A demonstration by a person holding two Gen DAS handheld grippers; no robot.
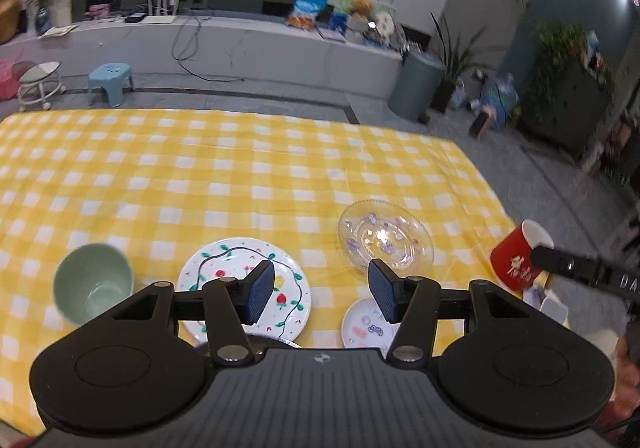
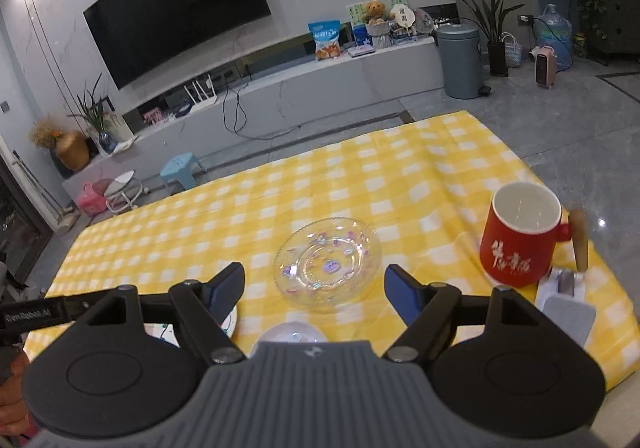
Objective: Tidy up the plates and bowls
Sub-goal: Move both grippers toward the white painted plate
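On the yellow checked cloth lie a white flower-painted plate (image 1: 224, 268), a clear glass plate (image 1: 384, 234), a small white saucer (image 1: 362, 324) and a green bowl (image 1: 94, 282). My left gripper (image 1: 322, 294) is open and empty, hovering above the gap between painted plate and saucer. My right gripper (image 2: 314, 298) is open and empty, just short of the glass plate (image 2: 328, 262). The saucer (image 2: 292, 332) peeks out under it, and the painted plate's edge (image 2: 231, 322) shows at its left finger.
A red mug (image 2: 520, 236) with a wooden handle stands at the right on the cloth, also in the left wrist view (image 1: 518, 258). A grey pad (image 2: 568, 318) lies beside it. The table's right edge (image 2: 560, 183) drops to a tiled floor. A TV bench stands beyond.
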